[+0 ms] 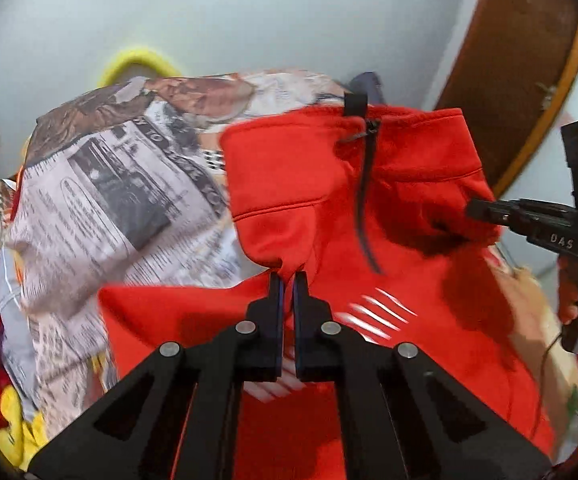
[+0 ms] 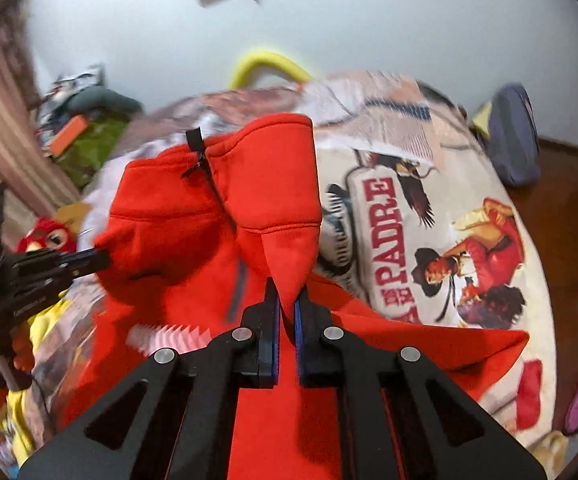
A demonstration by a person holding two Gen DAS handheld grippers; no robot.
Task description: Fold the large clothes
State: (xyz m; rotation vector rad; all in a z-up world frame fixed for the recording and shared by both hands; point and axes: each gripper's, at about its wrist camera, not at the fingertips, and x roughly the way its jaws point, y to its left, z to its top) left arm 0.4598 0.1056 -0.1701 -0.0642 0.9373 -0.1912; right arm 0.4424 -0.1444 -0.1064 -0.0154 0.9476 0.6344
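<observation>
Folding has barely begun: both the left gripper (image 1: 287, 276) and right gripper (image 2: 287, 294) have fingers clamped on the red jacket (image 1: 369, 208), lifted off the bed (image 2: 429, 208), unfolded.

Light even and soft, no glare. My fingers (image 1: 277, 320) sharp up close; red jacket (image 1: 329, 184) and printed bedspread (image 2: 429, 208) smeared by motion blur. Fisheye bends edges; corners black. Shadows faint.
</observation>
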